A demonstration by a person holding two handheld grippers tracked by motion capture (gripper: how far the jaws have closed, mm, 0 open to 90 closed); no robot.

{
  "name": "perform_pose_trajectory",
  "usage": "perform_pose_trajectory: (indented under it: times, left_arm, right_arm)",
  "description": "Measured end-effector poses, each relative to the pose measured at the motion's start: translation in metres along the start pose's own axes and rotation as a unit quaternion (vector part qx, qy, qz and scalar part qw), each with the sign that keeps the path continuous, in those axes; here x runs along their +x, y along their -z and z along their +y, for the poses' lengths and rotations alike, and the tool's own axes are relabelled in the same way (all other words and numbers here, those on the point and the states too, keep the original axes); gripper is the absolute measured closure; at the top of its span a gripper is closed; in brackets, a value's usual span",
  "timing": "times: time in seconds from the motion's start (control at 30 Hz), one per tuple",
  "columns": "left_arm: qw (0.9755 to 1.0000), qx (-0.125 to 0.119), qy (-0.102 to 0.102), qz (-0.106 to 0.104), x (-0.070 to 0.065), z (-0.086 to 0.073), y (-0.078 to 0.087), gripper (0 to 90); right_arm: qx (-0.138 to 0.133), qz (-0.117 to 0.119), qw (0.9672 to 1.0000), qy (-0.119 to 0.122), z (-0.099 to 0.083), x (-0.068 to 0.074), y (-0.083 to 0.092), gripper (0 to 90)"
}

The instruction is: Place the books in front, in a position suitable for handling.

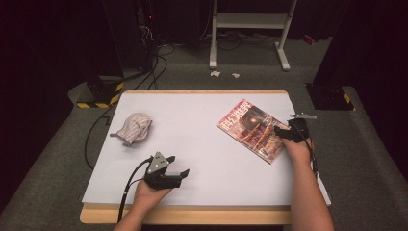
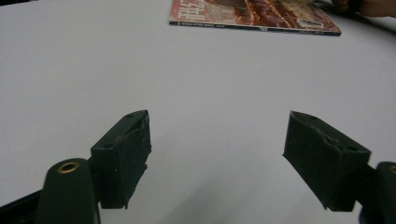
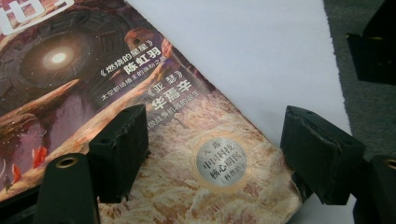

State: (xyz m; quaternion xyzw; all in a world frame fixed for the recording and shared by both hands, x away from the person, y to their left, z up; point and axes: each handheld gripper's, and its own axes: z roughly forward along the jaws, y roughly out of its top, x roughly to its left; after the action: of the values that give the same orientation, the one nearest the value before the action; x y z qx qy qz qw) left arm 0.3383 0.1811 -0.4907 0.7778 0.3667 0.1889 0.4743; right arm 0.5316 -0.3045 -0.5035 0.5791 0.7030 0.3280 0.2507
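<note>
A magazine (image 1: 251,131) with a reddish-brown cover and Chinese print lies flat and askew on the right part of the white table top (image 1: 202,144). My right gripper (image 1: 284,132) hovers at its right edge. In the right gripper view the right gripper (image 3: 219,156) stands open over the magazine (image 3: 93,84): one jaw is above the cover, the other at the corner by the table edge, and nothing is pinched. My left gripper (image 1: 180,174) rests near the front of the table, open and empty. The left gripper (image 2: 217,158) faces the magazine (image 2: 252,16) across bare table.
A crumpled striped cloth (image 1: 133,128) lies at the table's left. Grey carpet (image 3: 369,107) begins just past the table's right edge. Behind the table are a white frame stand (image 1: 250,29), cables (image 1: 154,67) and dark equipment. A wooden strip (image 1: 192,214) runs along the front edge.
</note>
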Motion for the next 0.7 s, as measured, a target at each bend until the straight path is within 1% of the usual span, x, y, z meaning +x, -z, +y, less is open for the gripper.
perform_pose_trajectory:
  times: [0.07, 0.13, 0.17, 0.2, 0.23, 0.27, 0.3, 0.33, 0.4, 0.5, 0.53, 0.57, 0.6, 0.63, 0.67, 0.7]
  left_arm:
    - [1.0, 0.001, 0.0, -0.001, -0.001, 0.0, -0.001, 23.0]
    - [1.0, -0.001, 0.0, -0.002, -0.002, 0.001, -0.001, 22.9]
    - [1.0, -0.002, 0.0, -0.003, -0.002, 0.001, -0.001, 22.9]
    - [1.0, -0.002, 0.0, -0.003, -0.003, 0.002, 0.0, 23.0]
    - [1.0, -0.002, 0.0, -0.003, -0.003, 0.002, 0.0, 23.0]
    - [1.0, -0.003, 0.0, -0.004, -0.003, 0.002, 0.001, 23.0]
    - [1.0, -0.004, 0.0, -0.004, -0.003, 0.002, 0.001, 23.0]
    - [1.0, -0.005, 0.0, -0.005, -0.004, 0.003, 0.001, 23.0]
    - [1.0, -0.006, 0.001, -0.006, -0.004, 0.003, 0.001, 23.1]
    - [0.9999, -0.006, 0.003, -0.008, -0.004, 0.003, 0.0, 23.2]
    - [0.9999, -0.006, 0.003, -0.008, -0.004, 0.004, 0.0, 23.2]
    - [1.0, -0.005, 0.001, -0.008, -0.005, 0.004, 0.0, 23.2]
    - [1.0, -0.005, 0.001, -0.008, -0.005, 0.004, -0.001, 23.3]
    - [1.0, -0.005, 0.001, -0.008, -0.005, 0.004, -0.001, 23.3]
    - [1.0, -0.004, 0.002, -0.007, -0.004, 0.004, -0.001, 23.3]
    - [1.0, -0.004, 0.003, -0.007, -0.004, 0.005, -0.001, 23.3]
  right_arm:
    - [0.003, 0.001, 1.0, 0.003, 0.0, 0.001, 0.0, 23.7]
    - [0.011, 0.002, 0.9999, 0.004, 0.001, 0.002, 0.001, 24.4]
    - [0.013, 0.0, 0.9999, 0.012, 0.001, 0.003, 0.003, 25.2]
    - [0.015, -0.004, 0.9995, 0.026, 0.0, 0.009, 0.006, 25.5]
    - [0.015, -0.004, 0.9995, 0.026, 0.0, 0.009, 0.006, 25.5]
    - [0.017, -0.001, 0.9994, 0.029, 0.0, 0.01, 0.007, 25.5]
    - [0.021, 0.003, 0.9994, 0.026, -0.002, 0.013, 0.01, 25.6]
    - [0.025, 0.007, 0.9991, 0.033, -0.004, 0.017, 0.013, 25.6]
    - [0.026, 0.008, 0.999, 0.037, -0.005, 0.019, 0.015, 26.0]
    - [0.024, 0.013, 0.9986, 0.044, -0.013, 0.03, 0.023, 27.0]
    - [0.021, 0.017, 0.9985, 0.048, -0.019, 0.037, 0.028, 27.3]
    - [0.021, 0.017, 0.9985, 0.048, -0.019, 0.037, 0.028, 27.3]
    - [0.019, 0.018, 0.9981, 0.055, -0.024, 0.045, 0.034, 27.4]
    - [0.018, 0.019, 0.998, 0.057, -0.027, 0.048, 0.036, 27.5]
    - [0.018, 0.019, 0.998, 0.057, -0.027, 0.048, 0.036, 27.5]
    - [0.016, 0.019, 0.9978, 0.061, -0.03, 0.054, 0.039, 27.5]
